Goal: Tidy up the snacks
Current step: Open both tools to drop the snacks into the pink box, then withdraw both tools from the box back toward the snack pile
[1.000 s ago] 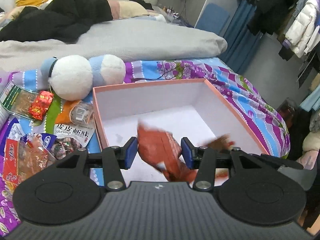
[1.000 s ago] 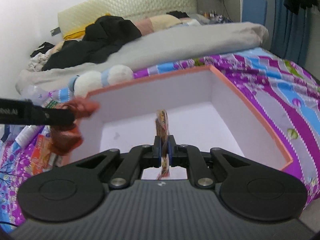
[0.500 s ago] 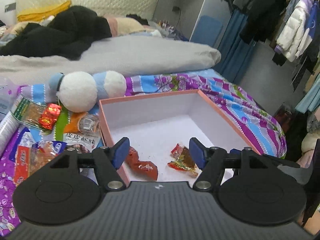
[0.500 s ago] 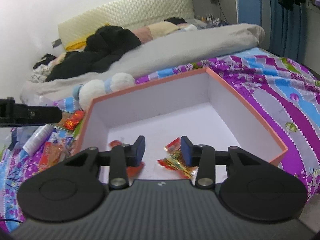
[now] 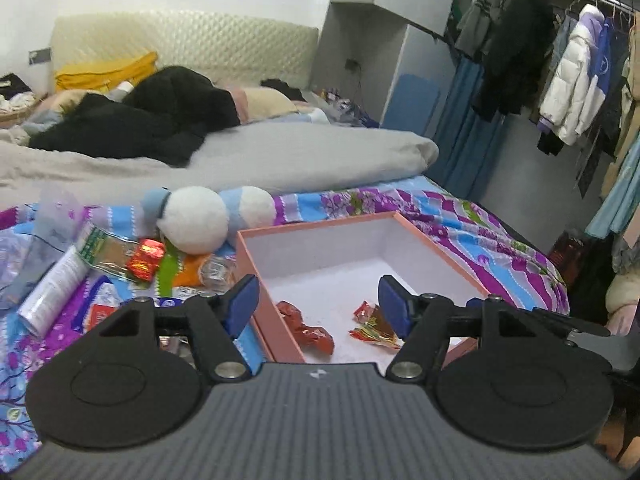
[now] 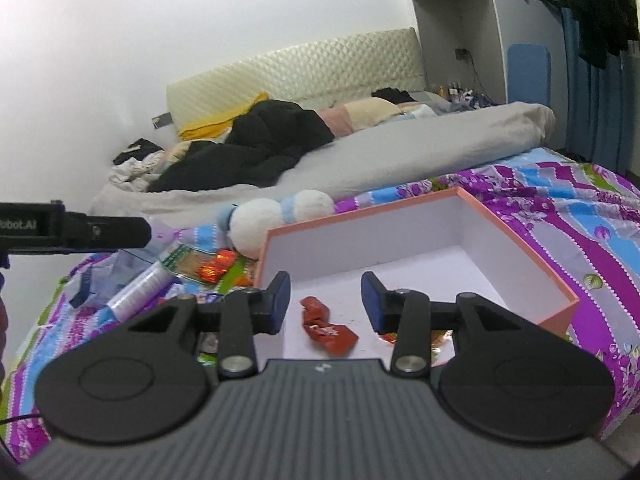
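Observation:
An open pink box (image 5: pixel 256 245) with a white inside sits on the flowered bedspread; it also shows in the right wrist view (image 6: pixel 520 248). Two snacks lie in its near end: a red-brown packet (image 5: pixel 306 326) (image 6: pixel 328 326) and a red and gold packet (image 5: pixel 374 322), mostly hidden behind the right finger in the right wrist view. My left gripper (image 5: pixel 317 307) is open and empty above the box's near edge. My right gripper (image 6: pixel 325 301) is open and empty above the same end. Several loose snacks (image 5: pixel 144 258) (image 6: pixel 208 266) lie left of the box.
A white and blue plush toy (image 5: pixel 200 220) lies behind the box's left corner. A cylindrical white packet (image 5: pixel 52 292) and a clear plastic bag (image 5: pixel 24 248) lie at far left. A grey duvet and dark clothes cover the bed behind. The bed edge falls off to the right.
Both grippers let go of their snacks, which now lie in the box. Both grippers opened wide and pulled back and up from the box.

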`<control>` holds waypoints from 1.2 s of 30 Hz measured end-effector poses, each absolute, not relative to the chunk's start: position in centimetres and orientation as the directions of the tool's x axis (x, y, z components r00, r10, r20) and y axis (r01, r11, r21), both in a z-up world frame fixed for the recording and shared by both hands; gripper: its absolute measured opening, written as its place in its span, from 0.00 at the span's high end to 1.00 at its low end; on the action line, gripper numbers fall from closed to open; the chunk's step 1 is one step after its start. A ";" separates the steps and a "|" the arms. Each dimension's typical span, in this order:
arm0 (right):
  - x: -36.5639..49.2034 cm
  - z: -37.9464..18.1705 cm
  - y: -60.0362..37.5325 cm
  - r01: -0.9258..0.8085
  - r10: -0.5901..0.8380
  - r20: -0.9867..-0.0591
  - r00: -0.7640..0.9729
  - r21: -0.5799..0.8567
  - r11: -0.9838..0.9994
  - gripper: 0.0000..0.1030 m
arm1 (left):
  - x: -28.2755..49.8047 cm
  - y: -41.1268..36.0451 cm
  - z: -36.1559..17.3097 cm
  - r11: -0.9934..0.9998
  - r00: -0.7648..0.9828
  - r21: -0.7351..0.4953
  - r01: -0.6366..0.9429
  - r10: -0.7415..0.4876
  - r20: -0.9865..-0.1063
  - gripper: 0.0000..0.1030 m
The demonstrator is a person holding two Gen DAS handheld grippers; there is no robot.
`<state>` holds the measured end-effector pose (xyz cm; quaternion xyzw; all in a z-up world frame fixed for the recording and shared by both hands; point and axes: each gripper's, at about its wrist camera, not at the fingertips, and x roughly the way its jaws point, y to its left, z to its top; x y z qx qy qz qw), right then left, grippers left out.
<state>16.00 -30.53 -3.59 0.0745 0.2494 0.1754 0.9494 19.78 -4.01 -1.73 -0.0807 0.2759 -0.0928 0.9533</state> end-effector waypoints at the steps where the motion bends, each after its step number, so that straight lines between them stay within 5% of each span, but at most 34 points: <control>1: 15.7 -3.5 -30.4 -0.300 0.374 -0.443 0.815 0.230 0.926 0.59 | 19.2 -3.7 -1.6 0.969 0.834 -0.211 0.127 -0.219 -0.506 0.31; 22: 8.5 -4.4 -25.8 -0.407 0.457 -0.454 0.765 0.209 0.889 0.59 | 9.7 1.9 -5.0 0.970 0.819 -0.243 -0.028 -0.117 -0.562 0.28; 25: 8.2 -4.6 -25.4 -0.415 0.464 -0.455 0.760 0.211 0.885 0.45 | 9.5 2.2 -5.4 0.968 0.812 -0.247 -0.041 -0.112 -0.573 0.28; 27: 7.7 -4.7 -25.2 -0.423 0.469 -0.444 0.763 0.205 0.883 0.17 | 9.1 2.4 -5.7 0.969 0.813 -0.243 -0.050 -0.102 -0.573 0.24; 36: 5.2 -7.1 -24.4 -0.448 0.482 -0.473 0.737 0.192 0.873 0.17 | 8.3 3.3 -8.3 0.960 0.789 -0.261 -0.103 -0.080 -0.608 0.09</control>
